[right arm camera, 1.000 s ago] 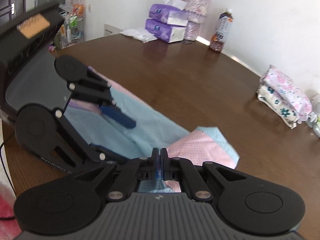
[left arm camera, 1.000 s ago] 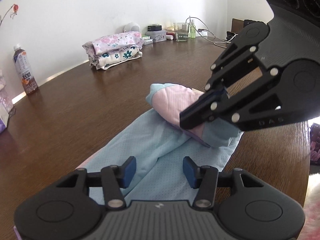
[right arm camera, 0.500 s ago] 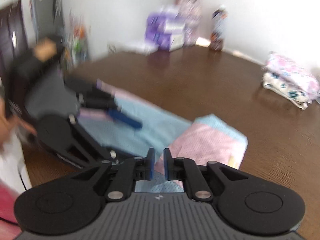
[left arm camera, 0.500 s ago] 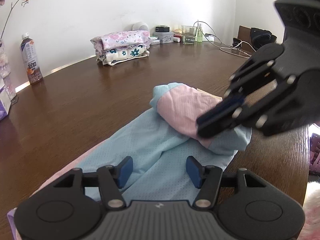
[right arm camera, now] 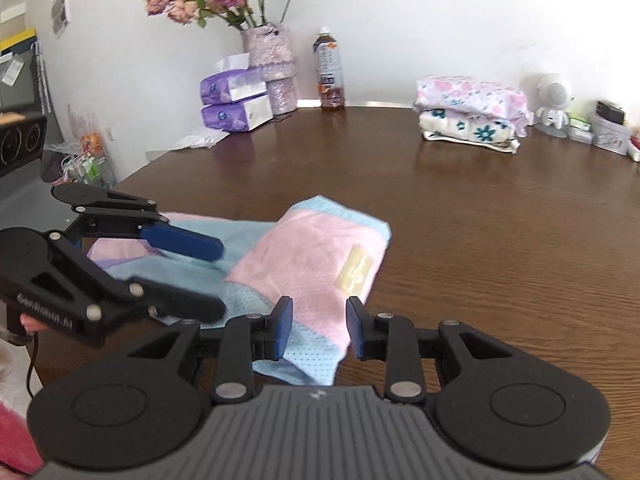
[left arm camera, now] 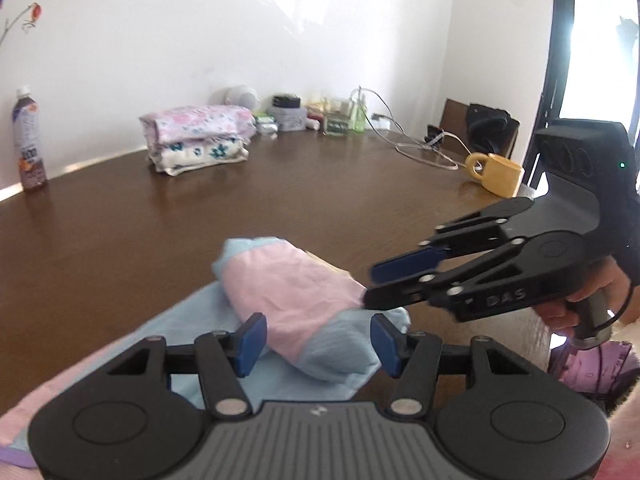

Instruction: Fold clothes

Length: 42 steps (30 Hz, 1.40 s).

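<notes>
One garment (right arm camera: pixel 320 256), lengthwise toward the left gripper (right arm camera: pixel 218 276)

My left gripper (left arm camera: pixel 316 340) is matte black with a ribbed grey body, round hubs on both sides, silver pivot screws and blue finger pads (left arm camera: pixel 251 338). My right gripper (right arm camera: pixel 317 330) matches it; from the left camera I read pale "DAS" lettering on its linkage, a green light on its housing, and a cable at the grey handle. A black sleeve (left arm camera: pixel 624 216) covers that wrist.
</notes>
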{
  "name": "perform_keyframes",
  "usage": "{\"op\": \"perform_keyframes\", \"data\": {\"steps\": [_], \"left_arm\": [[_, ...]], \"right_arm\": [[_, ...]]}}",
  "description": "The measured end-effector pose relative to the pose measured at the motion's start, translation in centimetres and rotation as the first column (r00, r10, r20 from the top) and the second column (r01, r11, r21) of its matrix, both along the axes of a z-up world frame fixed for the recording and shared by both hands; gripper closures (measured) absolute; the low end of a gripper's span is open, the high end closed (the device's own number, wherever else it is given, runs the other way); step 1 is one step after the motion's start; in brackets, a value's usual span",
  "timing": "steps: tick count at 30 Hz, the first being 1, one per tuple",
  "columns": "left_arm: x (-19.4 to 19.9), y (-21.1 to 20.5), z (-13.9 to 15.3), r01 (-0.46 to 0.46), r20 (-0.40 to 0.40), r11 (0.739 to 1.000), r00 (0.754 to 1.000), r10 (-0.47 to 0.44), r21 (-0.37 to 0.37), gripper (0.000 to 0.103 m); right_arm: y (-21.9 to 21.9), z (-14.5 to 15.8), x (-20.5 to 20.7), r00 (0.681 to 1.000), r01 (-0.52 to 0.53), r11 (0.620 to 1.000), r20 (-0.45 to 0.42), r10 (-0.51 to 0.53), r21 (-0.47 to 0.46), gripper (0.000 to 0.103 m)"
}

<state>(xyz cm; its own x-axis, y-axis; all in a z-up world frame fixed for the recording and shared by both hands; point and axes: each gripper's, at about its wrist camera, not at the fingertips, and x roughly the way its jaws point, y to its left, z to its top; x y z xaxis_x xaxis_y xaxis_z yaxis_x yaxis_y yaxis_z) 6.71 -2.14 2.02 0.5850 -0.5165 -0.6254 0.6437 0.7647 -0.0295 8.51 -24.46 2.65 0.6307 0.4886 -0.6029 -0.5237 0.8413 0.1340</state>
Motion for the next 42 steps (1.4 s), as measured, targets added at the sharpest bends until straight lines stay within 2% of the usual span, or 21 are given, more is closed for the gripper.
{"op": "perform_keyframes", "data": {"steps": [5, 7, 8, 13, 17, 19, 20, 22, 23, 25, 27, 30, 35, 38, 41, 42], "left_arm": [[-0.9, -1.8, 0.1, 0.022, -0.014, 1.000, 1.000, -0.022, 0.008, 0.047], [-1.7, -2.2, 0.0, 0.014, 0.014, 0.999, 1.000, -0.015, 0.040, 0.046], [-2.1, -2.3, -0.1, 0.010, 0.030, 0.998, 0.999, -0.012, 0.058, 0.046], [-2.9, -4.1, -0.8, -0.019, 0.104, 0.989, 0.995, 0.004, 0.144, 0.046], [-3.1, -5.3, -1.4, -0.067, 0.157, 0.972, 0.987, 0.031, 0.226, 0.046], [-3.4, -5.3, -1.6, -0.088, 0.169, 0.967, 0.984, 0.048, 0.239, 0.058], [-3.5, -5.3, -1.7, -0.099, 0.176, 0.965, 0.983, 0.056, 0.245, 0.061], [-3.7, -5.3, -1.7, -0.120, 0.190, 0.962, 0.979, 0.074, 0.245, 0.070], [-3.9, -5.2, -1.6, -0.131, 0.198, 0.962, 0.977, 0.084, 0.238, 0.074], [-4.2, -5.0, -1.5, -0.143, 0.210, 0.964, 0.973, 0.096, 0.226, 0.088], [-4.5, -4.9, -1.5, -0.155, 0.222, 0.964, 0.969, 0.106, 0.214, 0.098], [-4.4, -4.5, -1.6, -0.167, 0.198, 0.971, 0.971, 0.132, 0.170, 0.101], [-4.0, -3.4, -2.0, -0.204, 0.111, 0.975, 0.975, 0.194, 0.092, 0.102], [-4.0, -2.9, -1.9, -0.199, 0.074, 0.978, 0.978, 0.194, 0.060, 0.095], [-4.1, -2.1, -1.1, -0.178, 0.038, 0.984, 0.983, 0.178, 0.002, 0.081], [-4.0, -1.9, -0.6, -0.180, 0.034, 0.983, 0.983, 0.181, -0.025, 0.070]], "right_arm": [[0.9, -0.7, -0.7, 0.998, -0.029, 0.999, 0.050, 0.030, -0.028, 0.074], [0.1, -0.1, -1.5, 0.997, -0.016, 1.000, 0.073, 0.017, -0.007, 0.063], [-0.3, 0.2, -2.0, 0.996, -0.009, 1.000, 0.085, 0.010, -0.003, 0.061], [-1.2, 0.1, -4.0, 0.996, -0.021, 0.999, 0.091, 0.025, -0.048, 0.059], [-0.4, -0.9, -4.4, 0.994, -0.024, 0.995, 0.106, 0.033, -0.093, 0.060], [0.1, -1.2, -4.3, 0.993, -0.012, 0.994, 0.115, 0.024, -0.104, 0.061], [0.3, -1.4, -4.1, 0.993, -0.003, 0.994, 0.115, 0.016, -0.108, 0.062], [0.5, -1.6, -3.9, 0.993, 0.011, 0.994, 0.114, 0.002, -0.107, 0.073], [0.5, -1.7, -3.8, 0.994, 0.014, 0.995, 0.111, -0.003, -0.101, 0.075], [0.4, -1.8, -3.8, 0.994, 0.023, 0.996, 0.107, -0.014, -0.084, 0.085], [0.3, -1.8, -3.8, 0.994, 0.033, 0.997, 0.104, -0.026, -0.069, 0.092], [0.2, -2.0, -3.9, 0.994, 0.044, 0.997, 0.099, -0.038, -0.065, 0.097], [-0.4, -1.8, -4.1, 0.995, 0.040, 0.998, 0.091, -0.036, -0.041, 0.097], [-1.0, -1.4, -4.3, 0.996, 0.027, 1.000, 0.085, -0.027, -0.005, 0.091], [-2.0, -0.4, -4.2, 0.996, 0.026, 0.998, 0.082, -0.031, 0.059, 0.071], [-2.4, 0.0, -4.0, 0.996, 0.033, 0.996, 0.080, -0.040, 0.086, 0.065]]}}
